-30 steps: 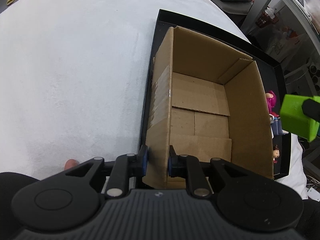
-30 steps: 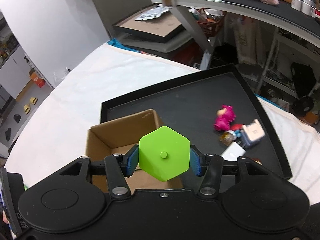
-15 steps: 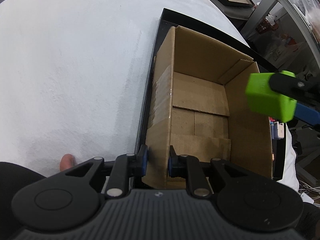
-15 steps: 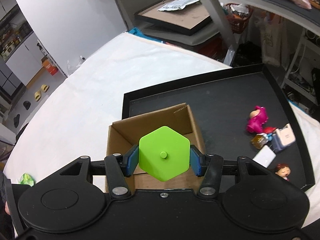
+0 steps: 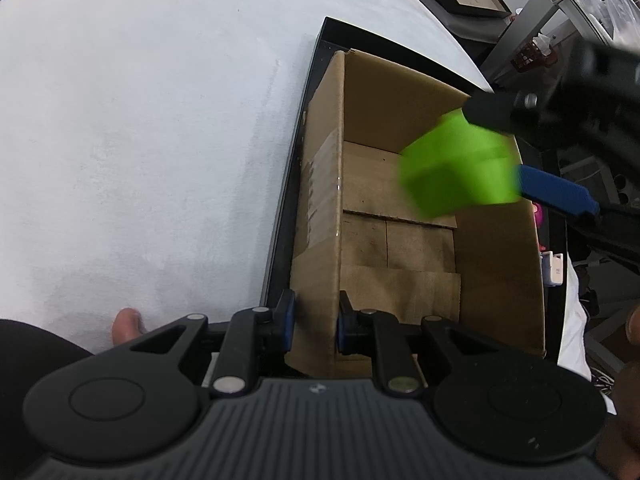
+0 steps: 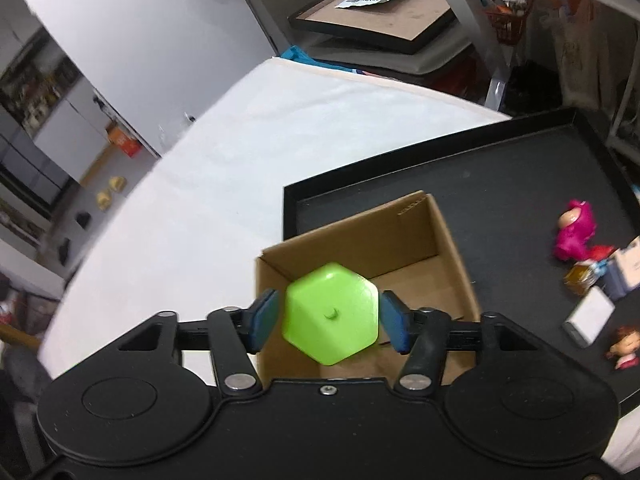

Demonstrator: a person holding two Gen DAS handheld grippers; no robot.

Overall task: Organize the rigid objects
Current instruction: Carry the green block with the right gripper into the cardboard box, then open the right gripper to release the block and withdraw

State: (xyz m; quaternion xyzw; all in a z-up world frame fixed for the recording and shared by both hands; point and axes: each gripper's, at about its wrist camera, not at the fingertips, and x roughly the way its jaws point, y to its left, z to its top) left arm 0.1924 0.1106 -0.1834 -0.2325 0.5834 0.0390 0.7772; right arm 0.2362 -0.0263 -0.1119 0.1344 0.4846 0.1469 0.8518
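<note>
A: What fills the scene?
B: A white table (image 6: 256, 152) carries a black tray (image 6: 520, 184), and an open cardboard box (image 5: 420, 240) stands in the tray's left end.
A: And the left gripper (image 5: 314, 322)?
B: Its blue pads pinch the box's near wall, closed on the cardboard.
A: The right gripper (image 6: 330, 316)?
B: Its fingers stand apart, with a small gap on each side of the green hexagonal block (image 6: 331, 314). The block sits between them, above the box's open top.
A: Anything smaller?
B: A pink figure (image 6: 576, 232) and other small toys lie together on the tray, right of the box.
</note>
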